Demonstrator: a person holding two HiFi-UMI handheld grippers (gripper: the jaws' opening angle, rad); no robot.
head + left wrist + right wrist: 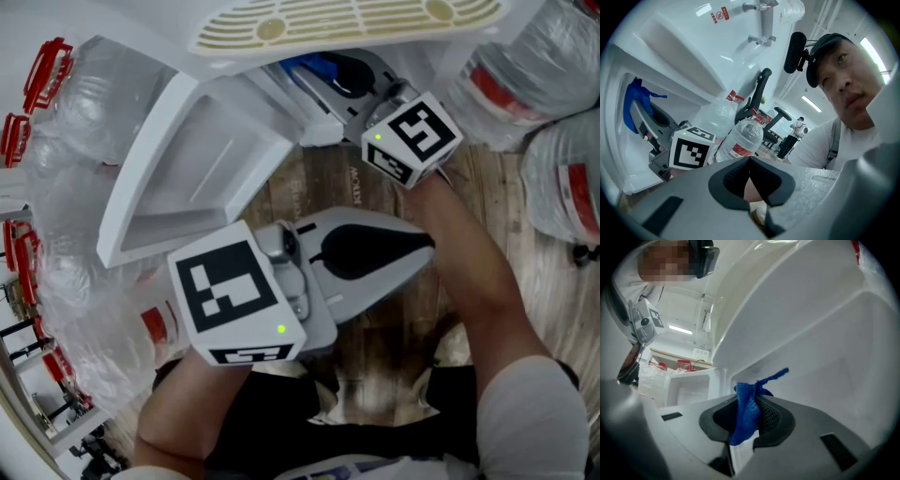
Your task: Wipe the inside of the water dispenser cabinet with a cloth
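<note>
The blue cloth (746,405) is pinched between the jaws of the right gripper (753,427), which are closed on it, and a twisted tail of it is seen sticking up past the pads. Cloth and jaws are held inside the water dispenser cabinet (825,329), close to its white inner wall. Whether the cloth touches that wall cannot be told. In the head view the right gripper (328,84) is seen reaching into the cabinet's opening, with the blue of the cloth (314,66) showing at its tip. A cream drip grille (347,23) is set above the cabinet's opening. The cabinet's door (192,178) is swung wide open to the left of the opening. The left gripper (417,246) is held outside the cabinet, in front of its opening and over the wooden floor (309,192). Its jaws are brought together with nothing gripped between them, as its own view shows. From there the cloth (633,101) is seen hanging in the cabinet's opening. Large water bottles wrapped in clear plastic are stacked to the left of the cabinet (75,112) and to the right of it (553,173).
</note>
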